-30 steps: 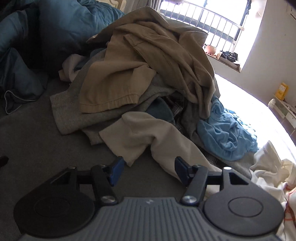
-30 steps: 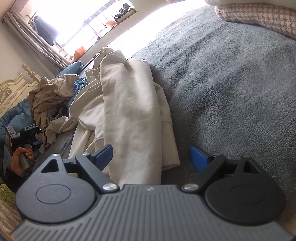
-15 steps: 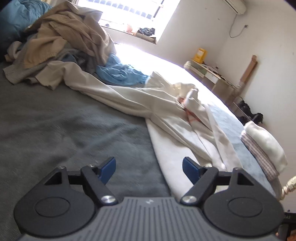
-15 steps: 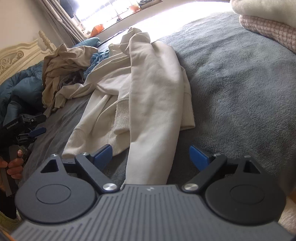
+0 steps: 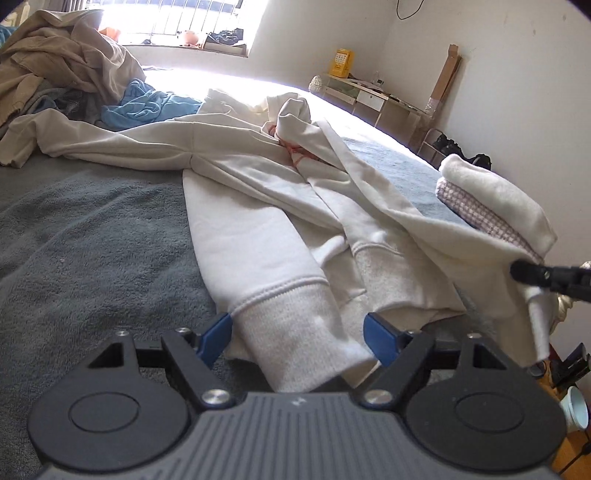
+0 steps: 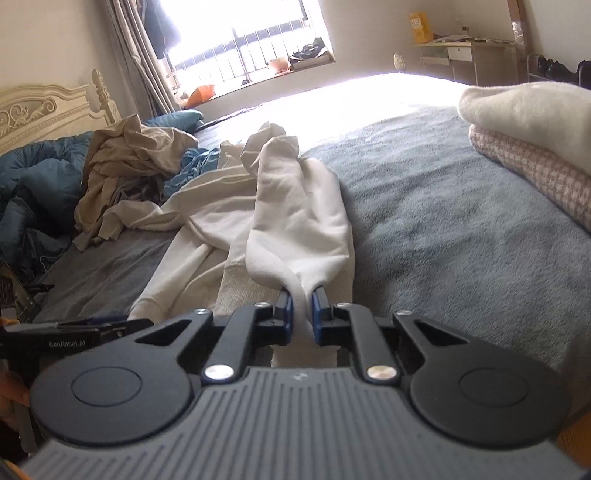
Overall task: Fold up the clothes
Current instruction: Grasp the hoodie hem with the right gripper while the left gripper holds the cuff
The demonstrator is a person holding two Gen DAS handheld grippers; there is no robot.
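On my left a heap of tan and blue clothes (image 5: 62, 74) crowds the grey bed (image 5: 92, 240). My left gripper (image 5: 297, 338) gapes around the cream sweatshirt's (image 5: 258, 206) ribbed hem; my right gripper (image 6: 302, 312) pinches its sleeve, folded stack (image 6: 532, 147) beyond.

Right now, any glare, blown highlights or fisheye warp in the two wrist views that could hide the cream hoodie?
Left wrist view: the barred window and the sunlit bed patch behind it are blown out; the cream hoodie stays well exposed; the walls curve at the edges. Right wrist view: the window glare also washes out the far part of the grey fleece blanket; the cloth pinched in the right gripper is sharp.
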